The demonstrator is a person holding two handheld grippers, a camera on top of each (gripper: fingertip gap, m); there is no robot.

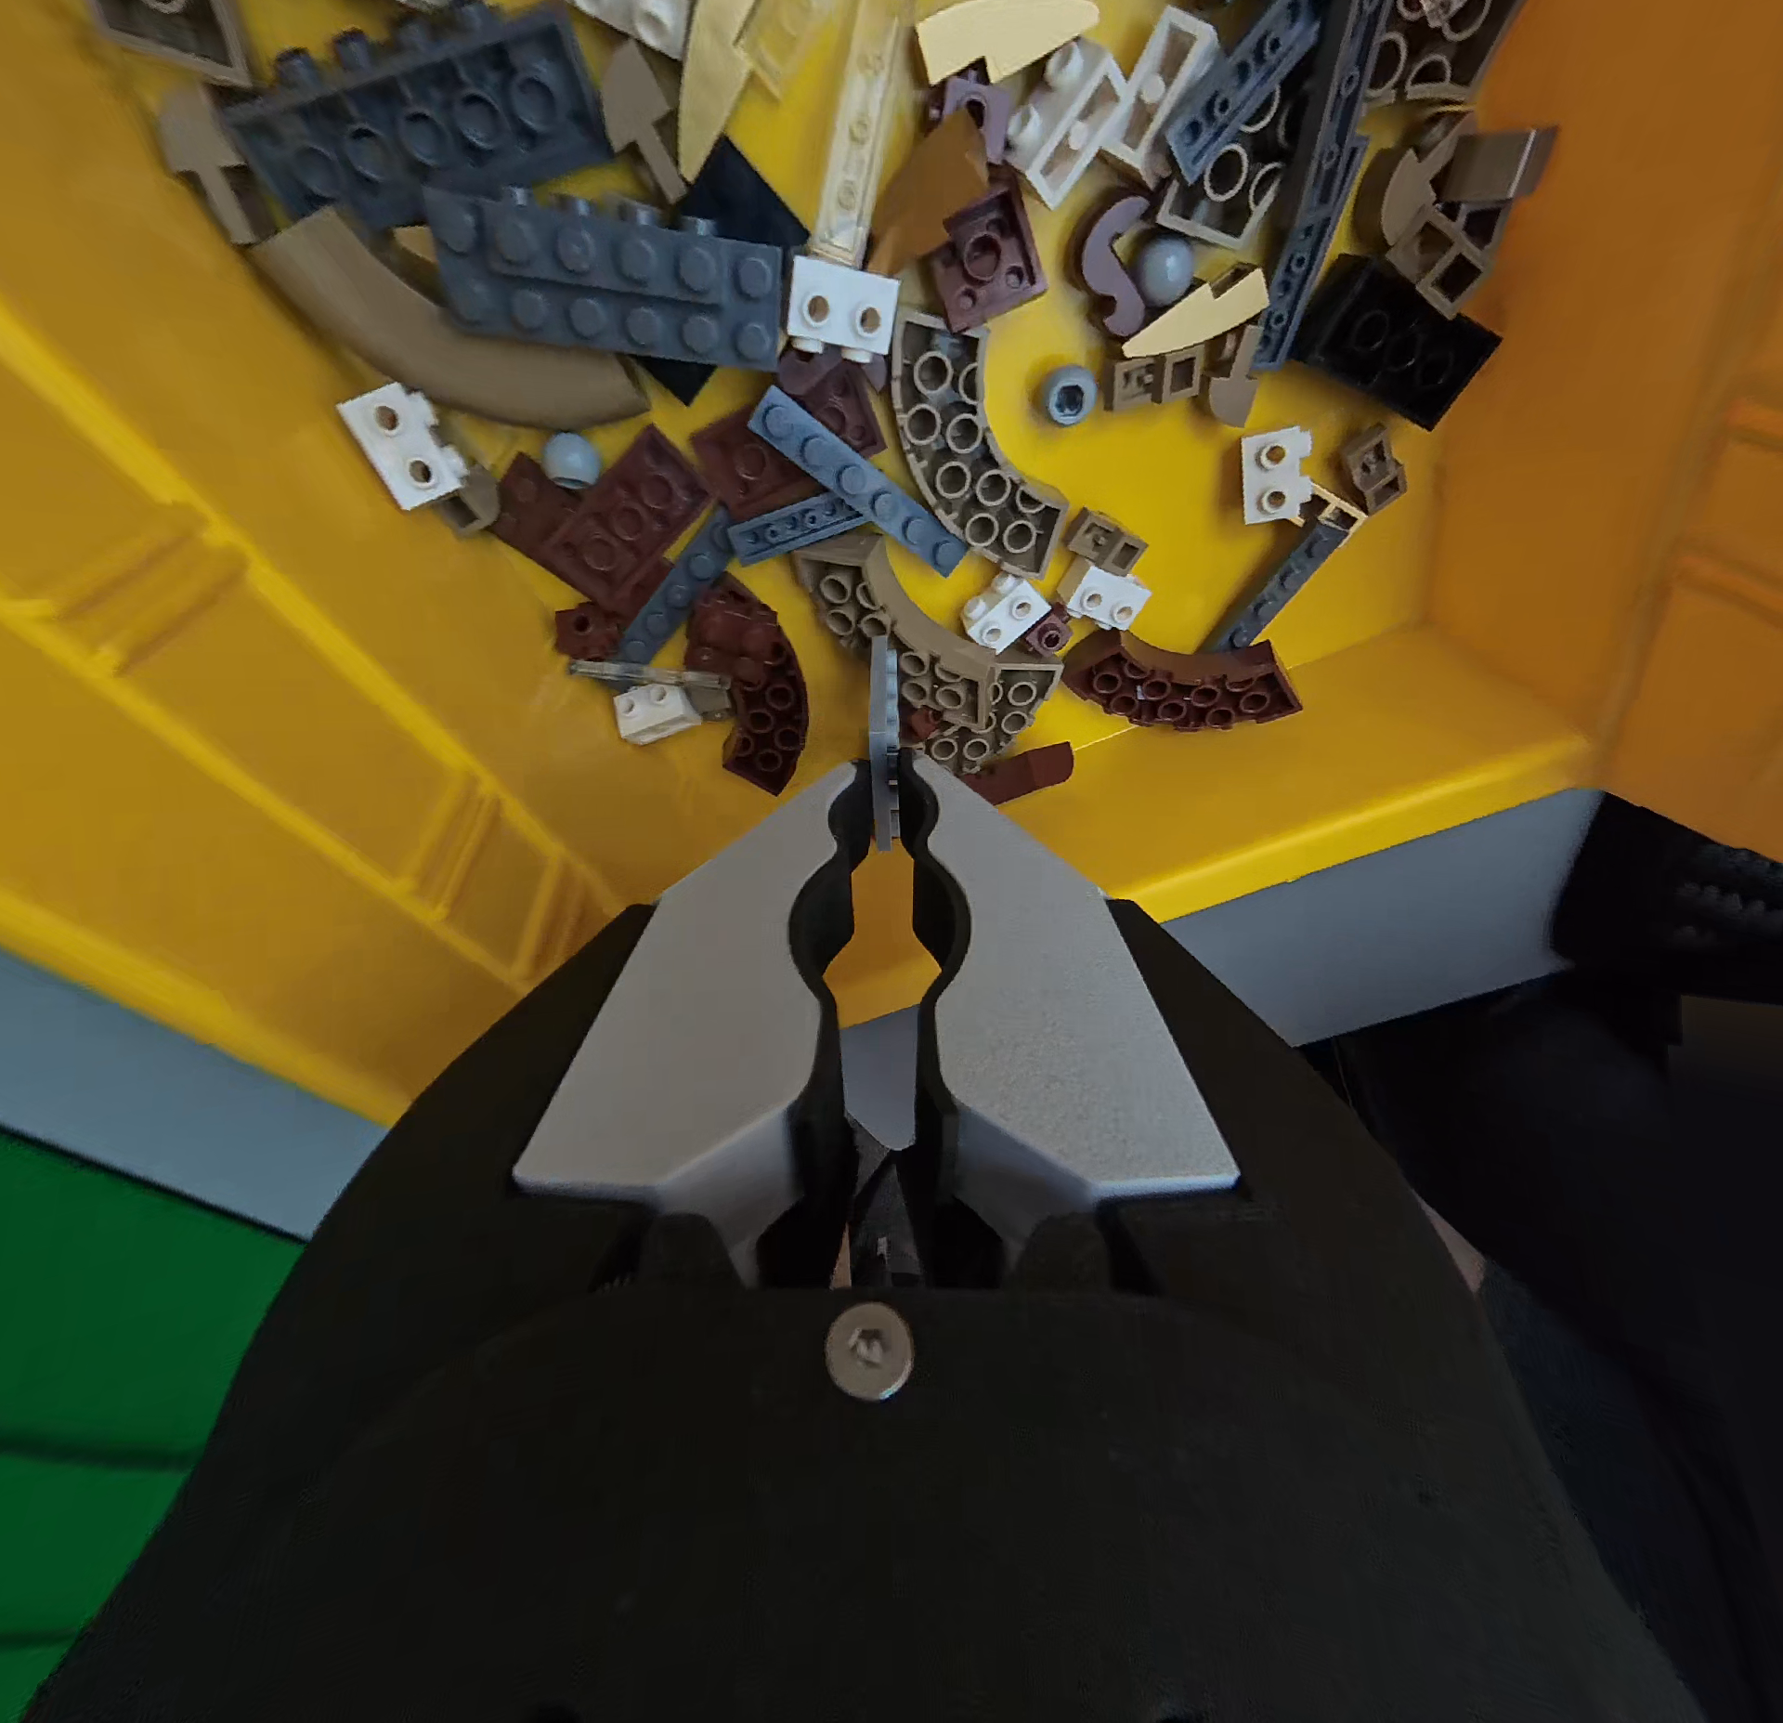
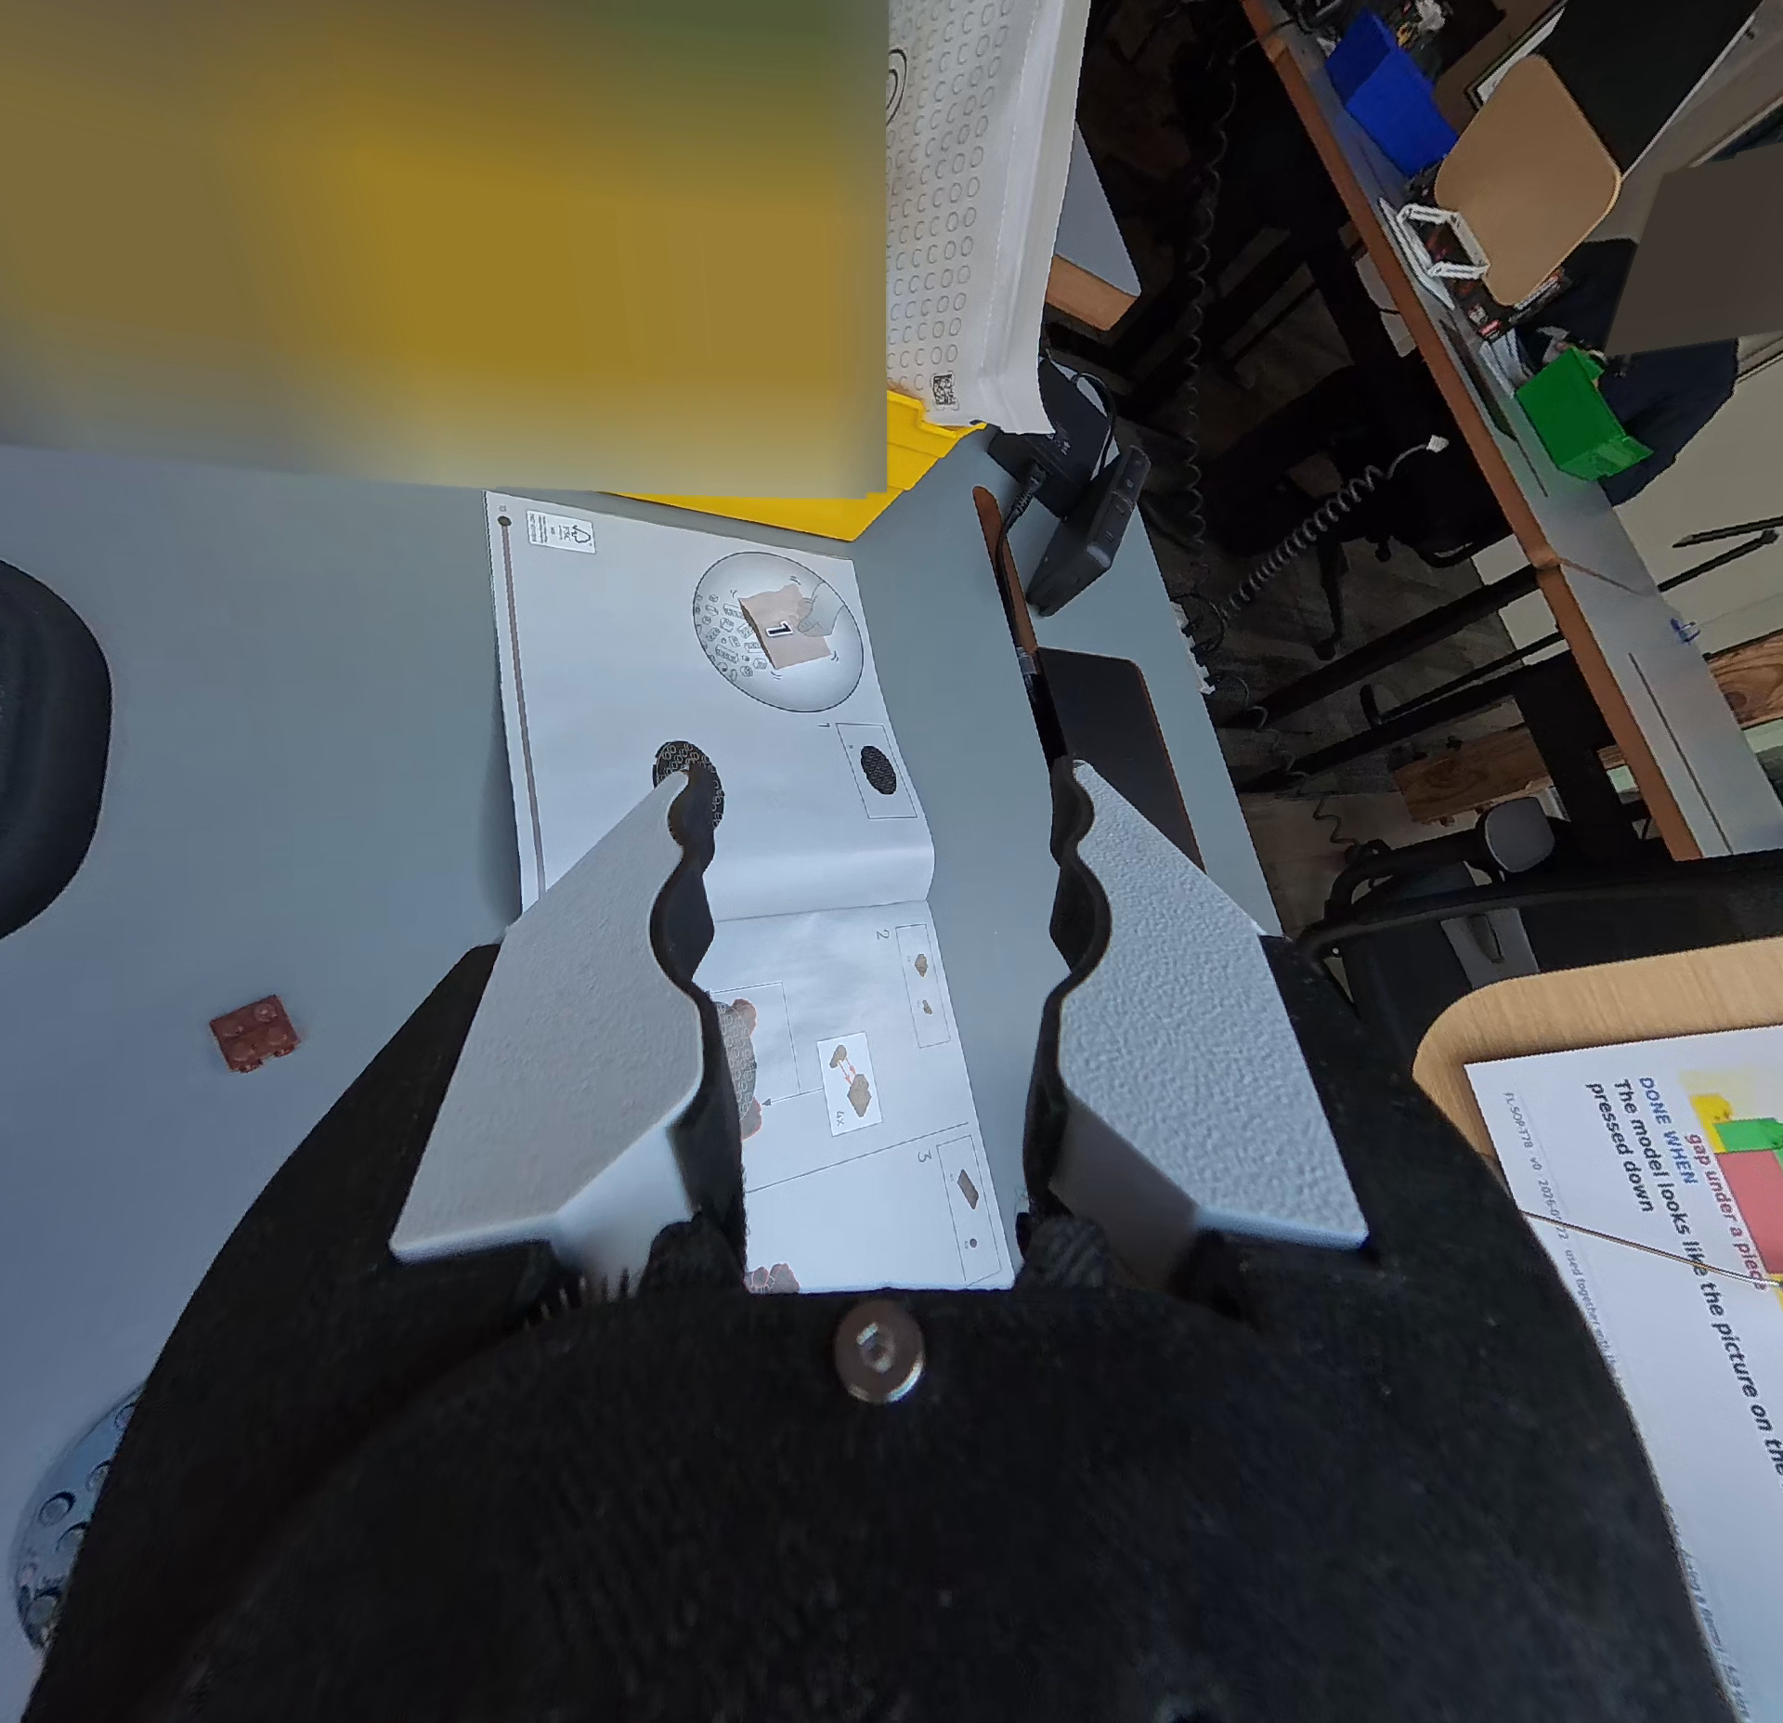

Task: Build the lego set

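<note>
Grey table (image 2: 289, 712) carries yellow bin (image 1: 289, 712), open instruction booklet (image 2: 675, 673), brown plate (image 2: 254, 1032)

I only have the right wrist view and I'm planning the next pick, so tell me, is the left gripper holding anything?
Observer: Yes. The left gripper is shut on a thin grey plate, held edge-on at its tips.
Operator: Where is it?
Observer: Over the yellow bin, above a heap of loose bricks.
Operator: Any curved pieces there?
Observer: Yes, a dark red arch brick lies near the bin's front wall.
</note>
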